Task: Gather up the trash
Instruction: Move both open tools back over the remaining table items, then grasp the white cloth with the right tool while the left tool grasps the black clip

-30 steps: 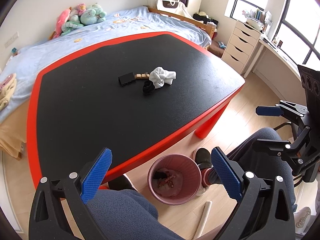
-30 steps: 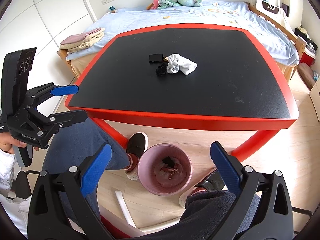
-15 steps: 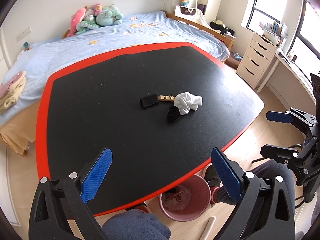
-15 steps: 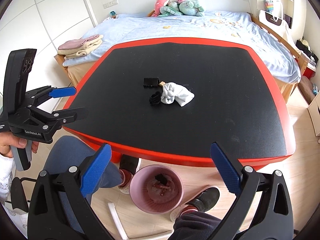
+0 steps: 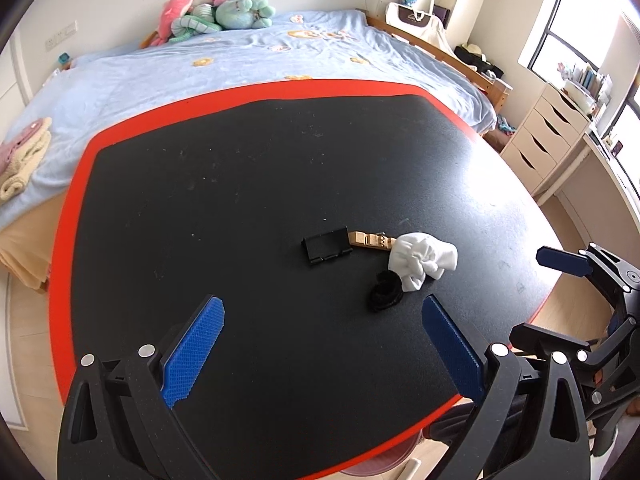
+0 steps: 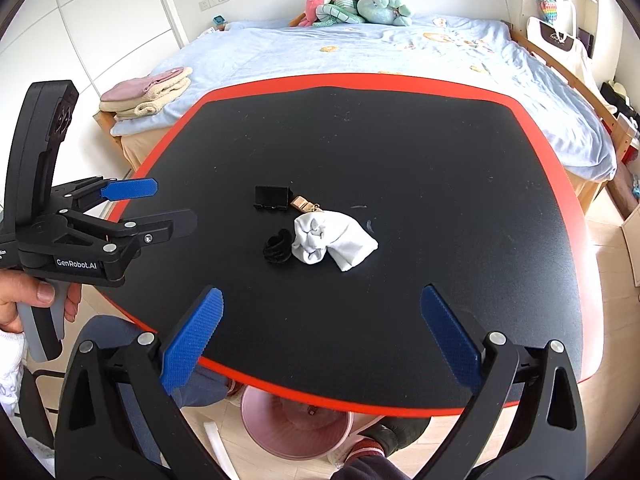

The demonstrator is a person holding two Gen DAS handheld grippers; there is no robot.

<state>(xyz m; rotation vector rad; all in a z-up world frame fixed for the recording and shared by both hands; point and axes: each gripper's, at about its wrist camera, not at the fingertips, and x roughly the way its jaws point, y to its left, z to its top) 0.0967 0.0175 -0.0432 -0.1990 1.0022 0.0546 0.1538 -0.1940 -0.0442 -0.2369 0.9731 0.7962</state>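
On the black table top with a red rim [image 5: 240,184] lie a black clip [image 5: 326,247], a wooden clothespin [image 5: 370,239], a crumpled white cloth [image 5: 422,259] and a small black scrunchie [image 5: 385,291]. The same items show in the right wrist view: clip [image 6: 272,197], clothespin [image 6: 304,203], cloth [image 6: 332,242], scrunchie [image 6: 276,251]. My left gripper [image 5: 322,350] is open and empty, above the near table edge. My right gripper [image 6: 320,338] is open and empty, short of the items. A pink bin [image 6: 296,424] stands on the floor under the table edge.
A bed [image 5: 224,64] with stuffed toys [image 5: 218,12] runs behind the table. Folded towels [image 6: 146,94] lie on its corner. A white drawer unit [image 5: 548,132] stands at the right. My knees and feet are by the bin.
Both grippers have risen and moved forward over the table. The items now sit closer, and the bin has slipped mostly under the table edge. Both stay open.
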